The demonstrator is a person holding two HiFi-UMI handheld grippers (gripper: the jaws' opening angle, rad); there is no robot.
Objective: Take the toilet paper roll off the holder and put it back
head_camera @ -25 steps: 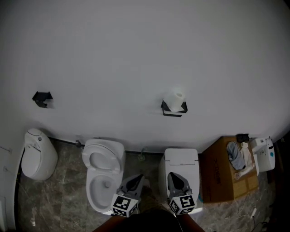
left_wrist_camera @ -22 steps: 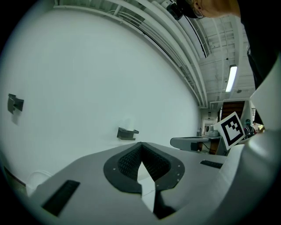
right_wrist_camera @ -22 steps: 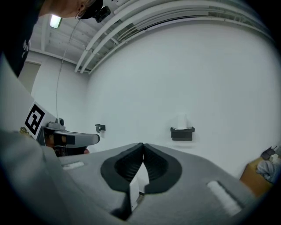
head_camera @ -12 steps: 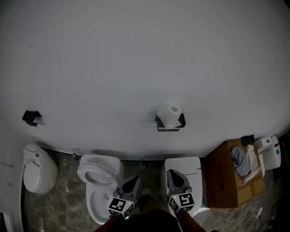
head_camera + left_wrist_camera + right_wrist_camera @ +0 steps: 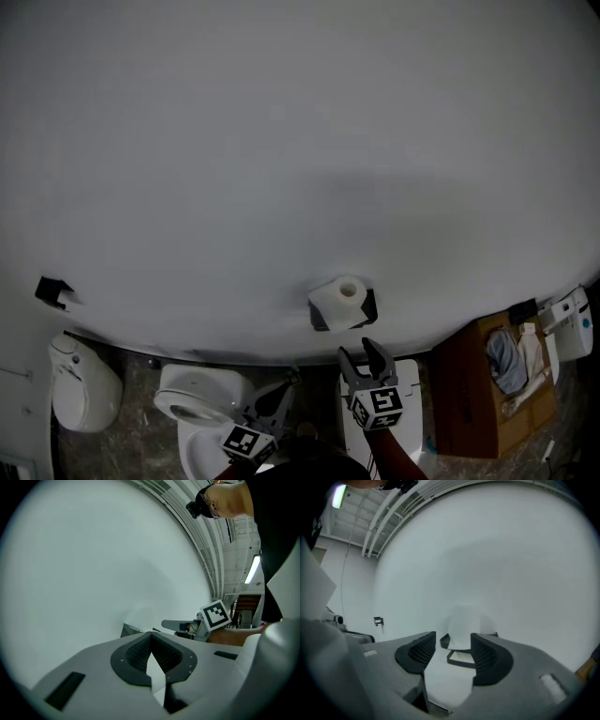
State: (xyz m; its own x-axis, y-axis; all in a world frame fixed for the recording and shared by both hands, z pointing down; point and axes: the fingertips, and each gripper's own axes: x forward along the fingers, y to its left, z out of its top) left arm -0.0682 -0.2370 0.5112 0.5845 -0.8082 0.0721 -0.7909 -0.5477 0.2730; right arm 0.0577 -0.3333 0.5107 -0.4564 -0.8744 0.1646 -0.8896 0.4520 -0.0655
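Note:
A white toilet paper roll [image 5: 342,298] stands upright on a black wall holder [image 5: 368,308], low on the white wall. My right gripper [image 5: 361,352] is raised just below and in front of it. Its jaws are opening and nothing is between them. In the right gripper view the roll [image 5: 464,626] and the holder's wire frame [image 5: 461,658] lie straight ahead beyond the right gripper [image 5: 452,645]. My left gripper [image 5: 287,383] hangs lower and to the left, shut and empty. In the left gripper view, the left gripper [image 5: 151,635] points at the wall, with the right gripper's marker cube [image 5: 215,615] off to its right.
A second black holder [image 5: 52,292] is on the wall far left. Below stand a white bin [image 5: 84,398], a toilet with its seat [image 5: 187,408], and another toilet's tank [image 5: 411,375]. A cardboard box [image 5: 464,394] with cloths and a white device [image 5: 572,323] sit at right.
The head view has tilted up and closed on the wall. My right gripper rose toward the roll and its jaws spread apart. The left gripper stayed low and shut.

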